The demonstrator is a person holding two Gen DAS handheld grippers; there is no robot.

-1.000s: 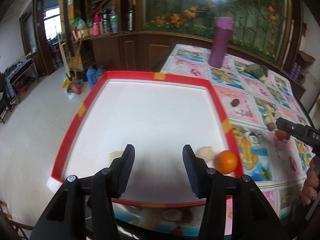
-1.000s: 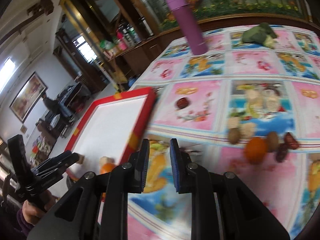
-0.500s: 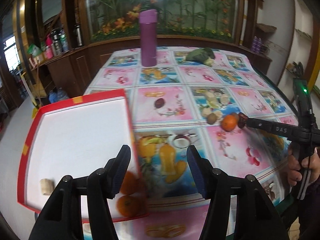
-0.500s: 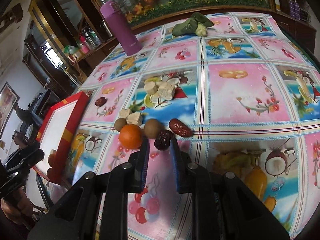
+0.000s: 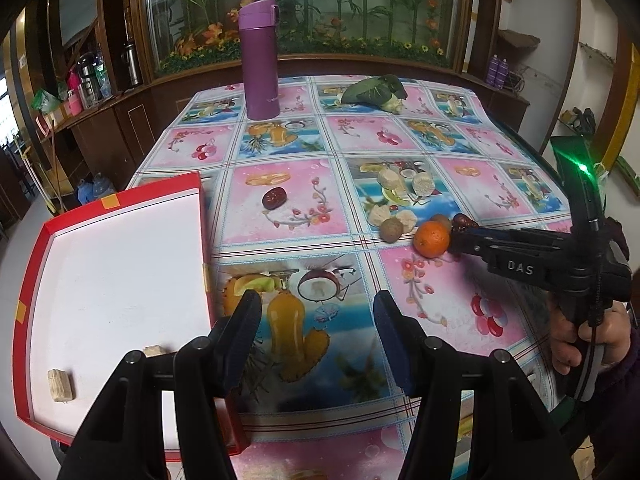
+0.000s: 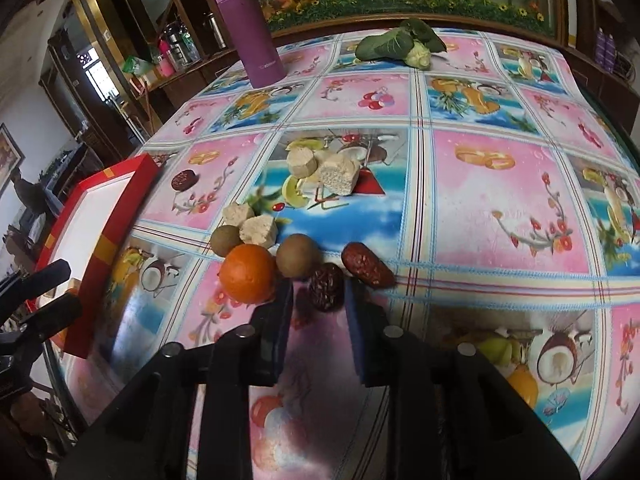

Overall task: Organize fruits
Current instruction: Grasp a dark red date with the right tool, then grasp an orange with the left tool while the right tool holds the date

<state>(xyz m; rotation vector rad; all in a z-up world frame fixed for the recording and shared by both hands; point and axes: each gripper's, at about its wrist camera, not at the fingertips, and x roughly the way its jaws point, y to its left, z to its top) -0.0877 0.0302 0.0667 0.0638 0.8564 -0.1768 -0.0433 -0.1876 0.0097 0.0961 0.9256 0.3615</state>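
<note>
While the red tray (image 5: pixel 112 200) holds only two pale chunks (image 5: pixel 61 385) near its front edge, most fruit remains right of the tray: an orange (image 6: pixel 248 267), two brown round fruits, red dates and pale chunks. Right gripper (image 6: pixel 318 300) brackets a red date (image 6: pixel 326 286), jaws apart, not yet clamped. Left gripper (image 5: pixel 318 334) hovers open, empty, beside the tray.

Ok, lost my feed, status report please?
Left tool open, idle. Right tool open around dark date. Orange touching its left finger.
</note>
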